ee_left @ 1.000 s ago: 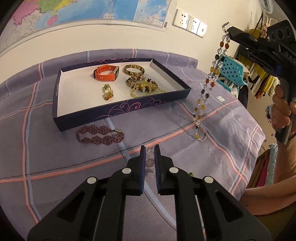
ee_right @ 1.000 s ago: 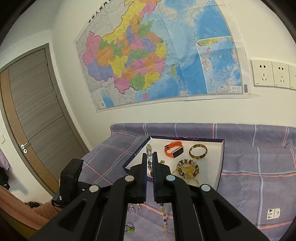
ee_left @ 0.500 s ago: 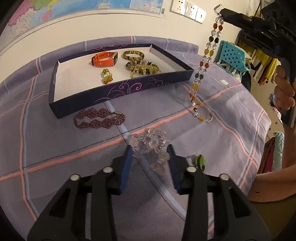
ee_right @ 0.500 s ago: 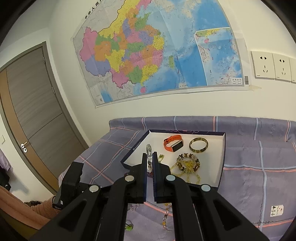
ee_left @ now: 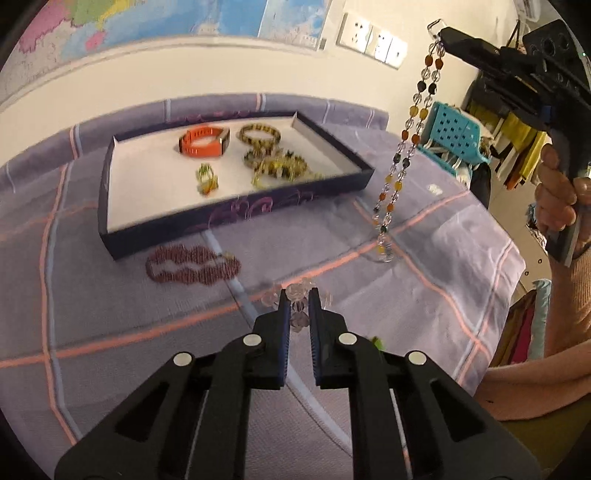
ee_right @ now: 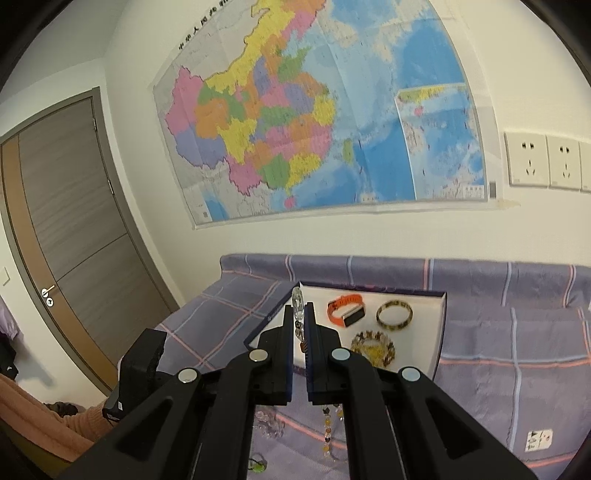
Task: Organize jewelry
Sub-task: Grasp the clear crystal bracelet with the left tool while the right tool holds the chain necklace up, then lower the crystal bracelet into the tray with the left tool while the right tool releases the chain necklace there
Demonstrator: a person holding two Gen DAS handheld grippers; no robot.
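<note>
- Purple checked cloth [ee_left: 110,314] covers the work surface below a wall map [ee_right: 314,122], and a dark-walled tray [ee_left: 236,218] with a white floor sits at about 11 o'clock from the left gripper.
- Inside the tray lie an orange watch band [ee_left: 205,142], a yellow-and-dark bangle [ee_left: 258,133], a beaded bracelet [ee_left: 279,166] and a small green-and-orange piece [ee_left: 207,179].
- Left gripper [ee_left: 297,295]: half a second ago its jaws stood apart around the clear crystal bracelet [ee_left: 295,291]; now they have closed, and the pads pinch a few of its beads low over the cloth. Before that opening the jaws were together with almost nothing of the bracelet showing between them. This looks like a re-grip that has caught, so a lift toward the tray seems next.
- Right gripper [ee_left: 441,31]: fingers clamped on the top of the amber-and-clear bead necklace [ee_left: 406,140], as they were a second ago. It hangs at 1 o'clock in the left view, its tail touching or just above the cloth beside the tray's right corner.
- Unsorted on the cloth: a maroon beaded necklace [ee_left: 192,266] just in front of the tray at 10 o'clock, and a small green item [ee_left: 376,340] beside the left gripper's right finger.
- With two pieces gripped, two remain to collect.
</note>
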